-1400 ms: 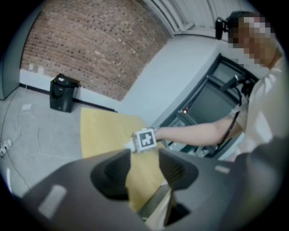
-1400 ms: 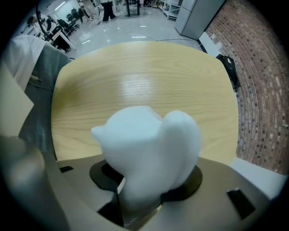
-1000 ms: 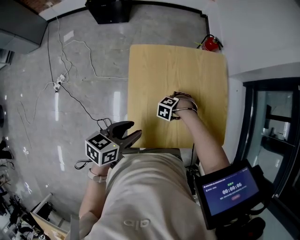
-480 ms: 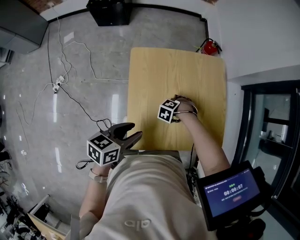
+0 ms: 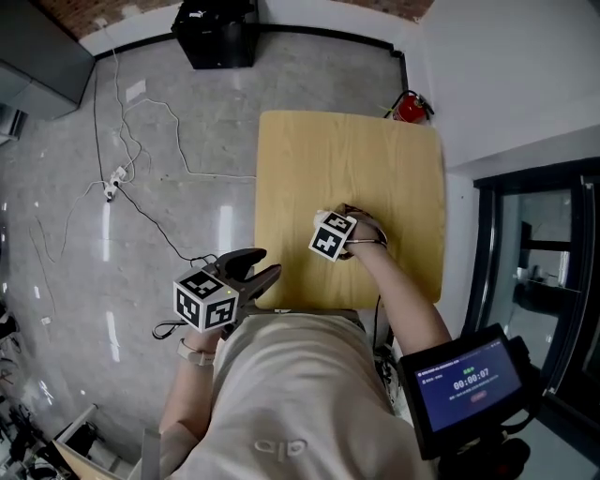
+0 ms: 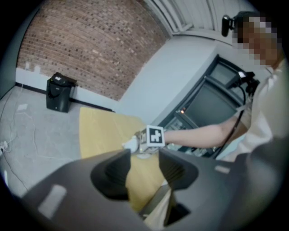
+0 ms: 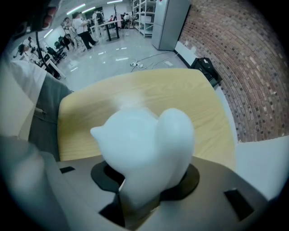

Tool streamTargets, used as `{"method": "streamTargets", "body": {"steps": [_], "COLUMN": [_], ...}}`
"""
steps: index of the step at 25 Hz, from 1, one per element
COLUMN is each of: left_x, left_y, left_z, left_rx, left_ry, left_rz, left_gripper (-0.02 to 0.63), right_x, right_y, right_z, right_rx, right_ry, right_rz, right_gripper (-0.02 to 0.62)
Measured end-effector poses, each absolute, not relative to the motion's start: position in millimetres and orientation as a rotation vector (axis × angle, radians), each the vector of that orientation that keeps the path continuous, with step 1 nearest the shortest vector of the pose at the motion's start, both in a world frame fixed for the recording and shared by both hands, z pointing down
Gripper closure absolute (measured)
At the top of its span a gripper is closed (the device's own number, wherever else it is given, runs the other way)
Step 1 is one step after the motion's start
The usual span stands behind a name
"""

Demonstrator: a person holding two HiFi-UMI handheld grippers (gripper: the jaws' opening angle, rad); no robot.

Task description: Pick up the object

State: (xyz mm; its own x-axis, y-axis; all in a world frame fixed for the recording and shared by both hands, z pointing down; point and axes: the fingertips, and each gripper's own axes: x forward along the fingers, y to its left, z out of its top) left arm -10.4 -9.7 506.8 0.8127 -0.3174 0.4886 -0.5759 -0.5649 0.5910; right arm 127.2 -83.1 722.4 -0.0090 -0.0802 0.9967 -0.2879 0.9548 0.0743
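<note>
A smooth white figure (image 7: pixel 144 140), rounded like a small bird, fills the space between my right gripper's (image 7: pixel 146 178) jaws. The jaws are closing and both dark pads touch its base. In the head view that gripper (image 5: pixel 328 223) is over the middle of the yellow wooden table (image 5: pixel 375 159), and a bit of the white figure (image 5: pixel 322 217) shows beside its marker cube. My left gripper (image 5: pixel 267 267) hangs off the table's near left corner, open with nothing between its pads (image 6: pixel 113 173). The left gripper view looks across at the white figure (image 6: pixel 130 144).
A red fire extinguisher (image 5: pixel 407 108) stands past the table's far right corner. A black box (image 5: pixel 217 21) sits on the floor by the brick wall, and cables (image 5: pixel 122 169) trail over the grey floor at left. A lit screen (image 5: pixel 469 380) hangs at my lower right.
The right gripper has turned a little over the table, so the white figure now shows beside its cube. The left gripper has stayed where it was.
</note>
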Motion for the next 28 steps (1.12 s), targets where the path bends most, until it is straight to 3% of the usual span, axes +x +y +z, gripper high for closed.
{"method": "streamTargets", "body": {"steps": [11,18,28], "left_x": [-10.5,-6.9,-8.2], "left_y": [6.2,-14.5,-37.8], "left_z": [481.9,467.6,447.9], "left_rx": [2.239,2.278,2.312], "left_ry": [-0.624,-0.648,-0.671], "left_rz": [0.421,0.376,0.285], "left_gripper": [0.426,0.426,0.426], "right_x": [43.2,17.8,38.2], "right_y": [-112.1,-96.7,-78.4], "right_z": [537.7,357.2,294.8], "right_rx": [0.597,0.566,0.419], "right_ry": [-2.046,-2.795,-3.095], "right_rz": [0.327,0.818,1.078], "right_gripper": [0.396,0.396,0.396]}}
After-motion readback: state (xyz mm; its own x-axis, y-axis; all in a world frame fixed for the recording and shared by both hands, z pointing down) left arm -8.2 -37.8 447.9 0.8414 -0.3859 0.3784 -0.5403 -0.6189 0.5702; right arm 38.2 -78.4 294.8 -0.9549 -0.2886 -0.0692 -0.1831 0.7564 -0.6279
